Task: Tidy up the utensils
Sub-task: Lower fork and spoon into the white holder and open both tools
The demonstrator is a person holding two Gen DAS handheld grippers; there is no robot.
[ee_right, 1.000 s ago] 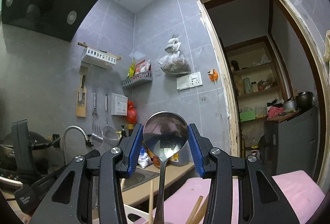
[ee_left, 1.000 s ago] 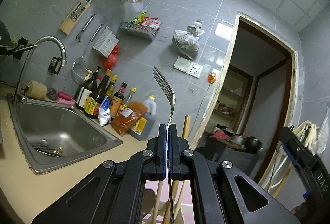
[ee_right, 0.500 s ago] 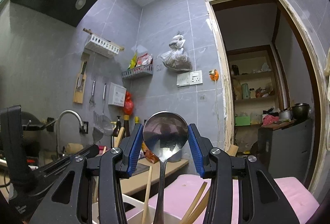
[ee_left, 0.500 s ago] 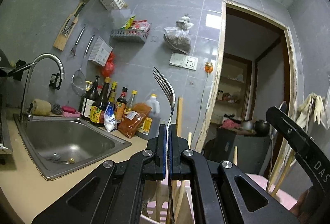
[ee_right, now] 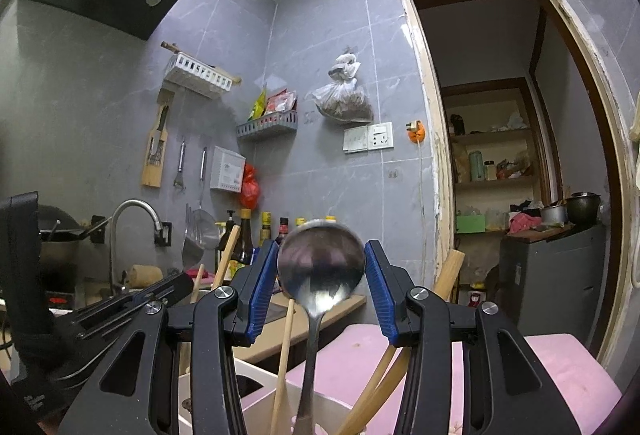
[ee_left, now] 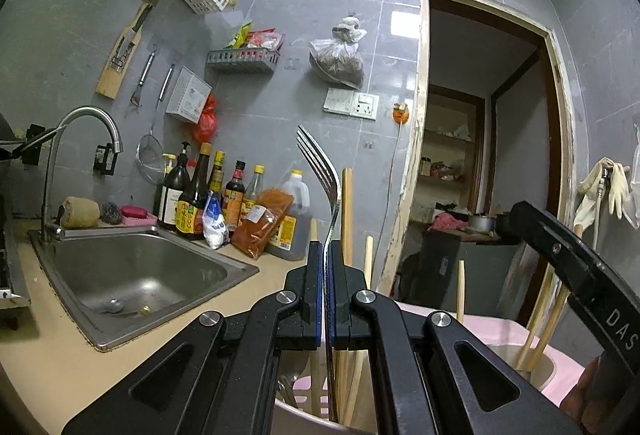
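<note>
Left gripper (ee_left: 325,267) fingers clamped on an upright fork (ee_left: 325,179) above a utensil holder (ee_left: 304,415), right gripper (ee_right: 320,277) fingers apart, spoon (ee_right: 320,267) bowl between them untouched, handle down in holder.

Left gripper (ee_left: 325,251): clamping a fork (ee_left: 322,171) upright, tines pointing up.
Chopsticks (ee_left: 347,211): standing just right of the fork.
Utensil holder (ee_left: 298,413): sitting below the jaws.
Sink (ee_left: 132,275): lying left.

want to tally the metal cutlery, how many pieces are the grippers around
2: a fork clamped in the left gripper, a spoon between the right gripper's open jaws.
</note>
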